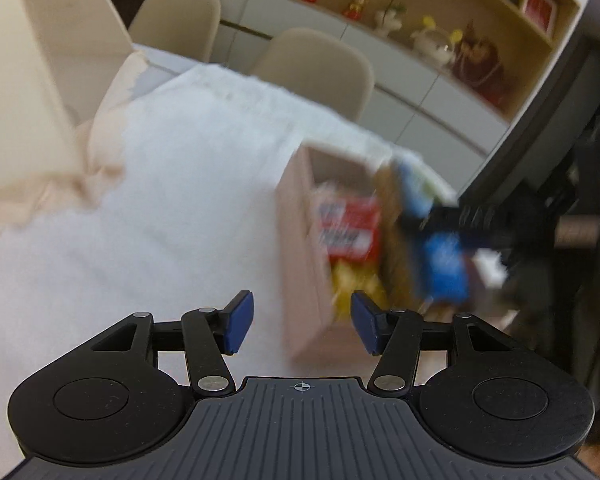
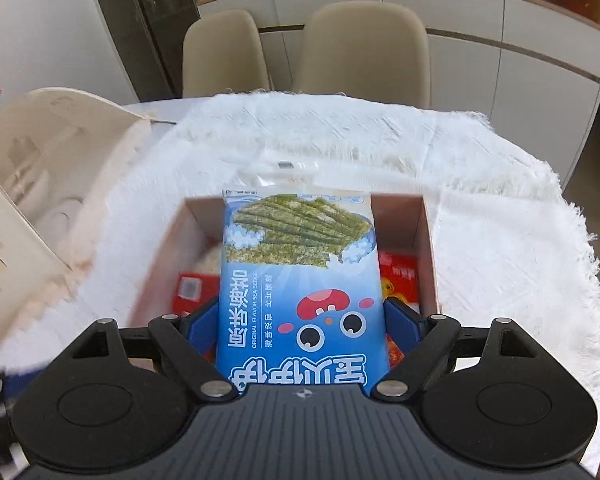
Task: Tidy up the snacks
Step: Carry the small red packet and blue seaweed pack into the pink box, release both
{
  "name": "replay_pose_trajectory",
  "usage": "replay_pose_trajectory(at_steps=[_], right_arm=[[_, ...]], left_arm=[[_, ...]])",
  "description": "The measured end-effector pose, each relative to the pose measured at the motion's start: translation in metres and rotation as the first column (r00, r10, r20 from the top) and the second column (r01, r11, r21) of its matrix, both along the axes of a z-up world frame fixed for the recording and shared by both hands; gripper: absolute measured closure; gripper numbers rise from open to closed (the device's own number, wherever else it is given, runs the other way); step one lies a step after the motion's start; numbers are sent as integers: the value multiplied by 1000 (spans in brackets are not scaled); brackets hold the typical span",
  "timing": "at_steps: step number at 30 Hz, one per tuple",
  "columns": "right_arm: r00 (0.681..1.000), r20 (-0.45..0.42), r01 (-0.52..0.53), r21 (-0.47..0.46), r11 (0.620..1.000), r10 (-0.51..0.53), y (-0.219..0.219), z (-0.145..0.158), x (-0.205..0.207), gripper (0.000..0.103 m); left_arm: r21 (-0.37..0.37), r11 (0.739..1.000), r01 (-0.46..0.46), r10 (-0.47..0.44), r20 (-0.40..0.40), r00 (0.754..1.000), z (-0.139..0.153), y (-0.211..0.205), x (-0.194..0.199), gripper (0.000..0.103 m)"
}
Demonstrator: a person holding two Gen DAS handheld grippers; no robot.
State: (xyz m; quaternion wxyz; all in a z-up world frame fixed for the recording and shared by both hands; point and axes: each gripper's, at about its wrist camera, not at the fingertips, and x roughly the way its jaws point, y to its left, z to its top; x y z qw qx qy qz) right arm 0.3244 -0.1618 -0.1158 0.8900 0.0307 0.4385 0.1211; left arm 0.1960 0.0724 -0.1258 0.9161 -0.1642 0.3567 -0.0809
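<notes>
We hold one blue seaweed snack packet [image 2: 300, 280] clamped between our right fingers [image 2: 302, 326], the blue pads pressing its two long edges so it hangs flat, face up, with its clear hang tab pointing away from us. It sits directly ahead of those fingers and over the open cardboard box [image 2: 426, 240], which we judge is where it goes; gripping it by the edges near the bottom should let the far end slide in first.

Under the packet, on either side of the right fingers, we count two red packets [image 2: 398, 276] already lying in the box, with something pale beyond the left one that we cannot identify.

Our left fingers [image 1: 302, 322] stand wide apart with nothing between them. The same box lies just ahead of them and a little to the right, blurred, with the right gripper and its blue packet beyond, so the left hand looks ready to steady the box.

The box rests on one white fringed cloth [image 2: 500, 216] spread over the tabletop. Beyond it stand two beige chairs [image 2: 364, 52], and far to the left of the fingers one larger cream box [image 2: 16, 200] stands open.
</notes>
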Motion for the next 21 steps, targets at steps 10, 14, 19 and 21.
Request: replay_pose_trajectory(at_steps=[10, 14, 19, 21], right_arm=[[982, 185, -36, 15, 999, 33, -36, 40, -66, 16], [986, 156, -62, 47, 997, 54, -43, 36, -107, 16], [999, 16, -36, 50, 998, 35, -33, -9, -174, 16], [1000, -8, -4, 36, 999, 4, -27, -30, -192, 16]], left_arm=[[80, 997, -1, -3, 43, 999, -10, -17, -57, 44], [142, 990, 17, -22, 32, 999, -17, -25, -84, 44], [208, 978, -1, 2, -5, 1000, -39, -29, -110, 44], [236, 972, -6, 0, 29, 1000, -44, -33, -114, 44]])
